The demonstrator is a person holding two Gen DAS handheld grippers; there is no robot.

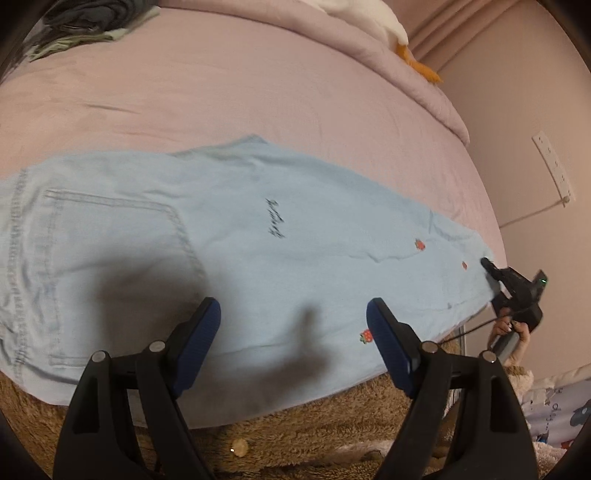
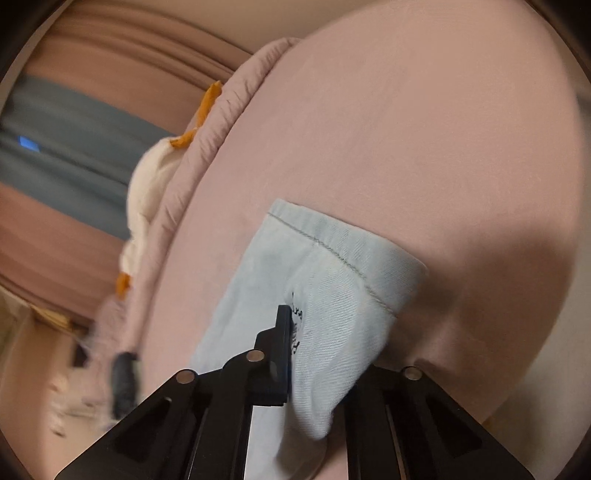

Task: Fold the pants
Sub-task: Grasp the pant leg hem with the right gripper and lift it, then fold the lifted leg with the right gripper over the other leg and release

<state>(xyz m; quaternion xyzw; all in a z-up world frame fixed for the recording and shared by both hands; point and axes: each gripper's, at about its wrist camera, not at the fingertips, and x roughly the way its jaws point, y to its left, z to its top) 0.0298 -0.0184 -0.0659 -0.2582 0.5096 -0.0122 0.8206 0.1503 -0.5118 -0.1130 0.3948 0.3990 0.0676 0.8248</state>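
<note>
The left gripper is hovering with its jaws spread wide and holding nothing, just above the near edge of the pants, roughly midway along their length. The pants are lying flat along the near side of the bed, apparently already doubled leg over leg, with the waist and back pocket toward the left and the hem at the far right.

Out at that hem, the right gripper is clamping the cuff; in the right wrist view the fabric is bunching between the jaws, with the stitched hem poking out beyond them, so the jaws are clenched on the pants.

The cloth looks like light denim: soft enough to drape and crease, yet with enough body to carry a fold without collapsing, and not slippery. I would judge the thick seams safest to pinch, the hem on one end and the waistband on the other, because a pinch in the open middle would likely pick up only the top layer.

Beyond the pants, a pile of clothes is sitting at the bed's far left corner and a plush toy at the far right.
</note>
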